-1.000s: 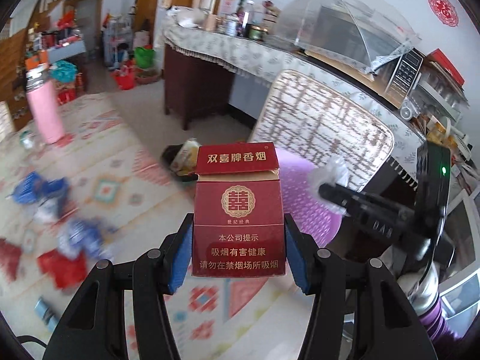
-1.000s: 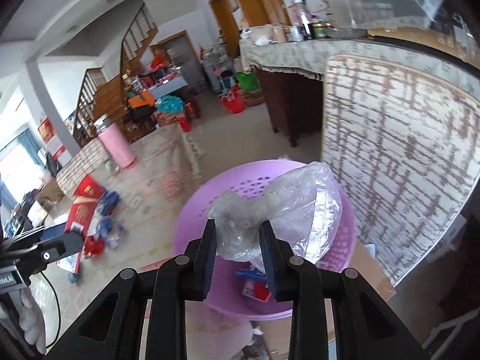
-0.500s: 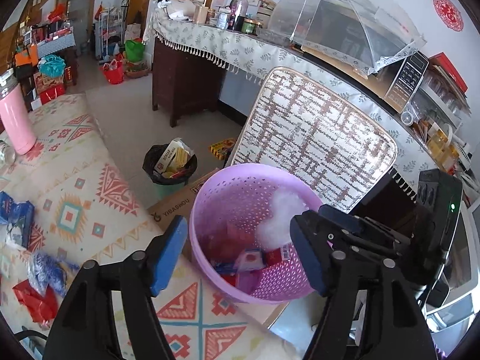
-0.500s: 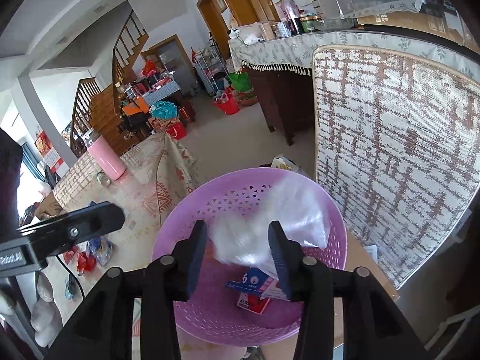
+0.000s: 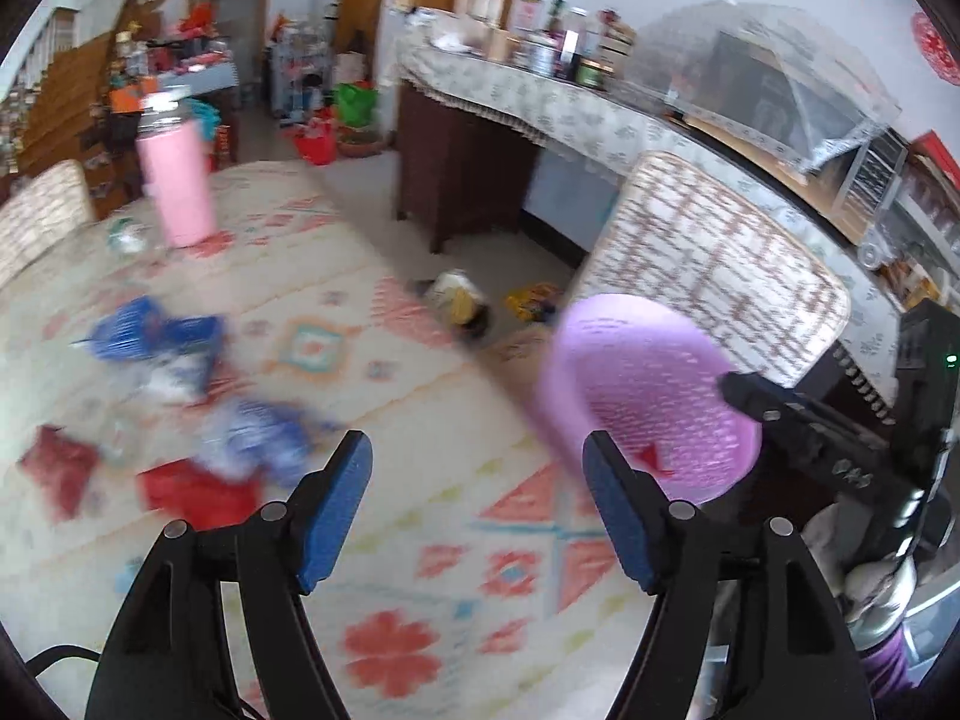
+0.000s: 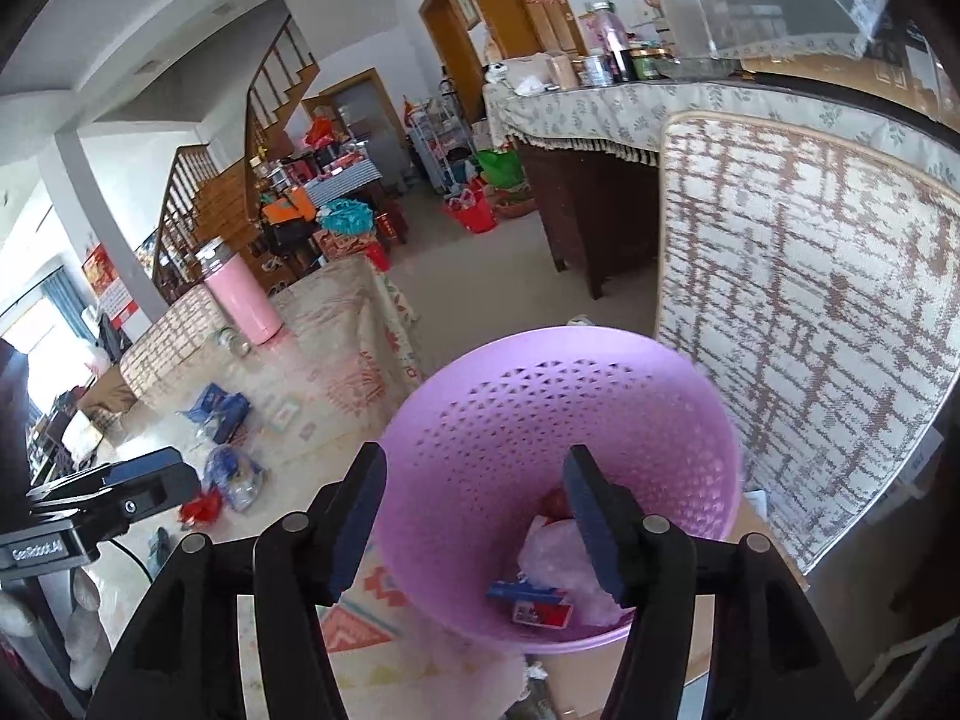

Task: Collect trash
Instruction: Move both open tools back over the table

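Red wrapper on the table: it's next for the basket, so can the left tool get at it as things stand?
Probably yes. The left tool is open and empty, and the red wrapper lies uncovered on the patterned tablecloth just ahead, beside blue wrappers, nothing between.

Wooden staircase (image 6: 222,180), pale floor (image 6: 480,276), daylit room

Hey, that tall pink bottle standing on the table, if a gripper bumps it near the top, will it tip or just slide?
The pink bottle stands upright, tall and narrow on a small base, so a high bump would probably tip it. The patterned tablecloth under it likely grips, making sliding less likely. Once down, its round body would probably roll. How full it is cannot be seen.
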A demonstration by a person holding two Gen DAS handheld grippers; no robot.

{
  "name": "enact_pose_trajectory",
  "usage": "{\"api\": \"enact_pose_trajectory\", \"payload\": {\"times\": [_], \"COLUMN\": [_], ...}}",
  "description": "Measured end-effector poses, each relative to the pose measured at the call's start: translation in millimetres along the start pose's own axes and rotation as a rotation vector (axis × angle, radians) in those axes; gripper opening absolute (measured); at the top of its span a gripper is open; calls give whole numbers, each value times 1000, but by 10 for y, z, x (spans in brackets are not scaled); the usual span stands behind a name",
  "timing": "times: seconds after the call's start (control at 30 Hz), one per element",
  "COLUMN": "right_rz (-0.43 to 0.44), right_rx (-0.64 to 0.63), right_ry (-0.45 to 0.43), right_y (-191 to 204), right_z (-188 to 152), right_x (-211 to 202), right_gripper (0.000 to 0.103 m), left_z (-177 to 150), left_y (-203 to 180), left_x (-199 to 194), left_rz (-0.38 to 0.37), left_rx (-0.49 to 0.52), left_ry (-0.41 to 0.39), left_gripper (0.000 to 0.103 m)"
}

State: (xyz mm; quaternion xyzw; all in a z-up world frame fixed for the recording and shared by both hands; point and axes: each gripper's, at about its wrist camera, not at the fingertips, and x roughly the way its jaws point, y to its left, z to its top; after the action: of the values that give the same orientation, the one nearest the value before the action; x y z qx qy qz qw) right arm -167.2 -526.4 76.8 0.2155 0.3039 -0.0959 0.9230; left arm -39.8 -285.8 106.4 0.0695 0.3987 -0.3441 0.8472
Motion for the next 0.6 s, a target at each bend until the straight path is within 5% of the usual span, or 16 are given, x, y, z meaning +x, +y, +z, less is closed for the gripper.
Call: {"api": "enact_pose_trajectory", "payload": {"times": [0.13, 0.33, 0.6], "right_rz": [21, 55, 88], "right_rx": [-30, -68, -96], "right_ry": [9, 44, 93], "right_y": [222, 547, 825], "right_z": [-71, -186, -310], "right_x": [12, 122, 307], "right_gripper": [71, 72, 72], "left_z": [-142, -413, -494], "left_y": [539, 1773, 2783], "left_x": [-207, -420, -269], "left_rz": [116, 294, 299], "left_rx": [-50, -322, -599], "left_ry": [-13, 3, 24], "left_gripper": [72, 73, 75]}}
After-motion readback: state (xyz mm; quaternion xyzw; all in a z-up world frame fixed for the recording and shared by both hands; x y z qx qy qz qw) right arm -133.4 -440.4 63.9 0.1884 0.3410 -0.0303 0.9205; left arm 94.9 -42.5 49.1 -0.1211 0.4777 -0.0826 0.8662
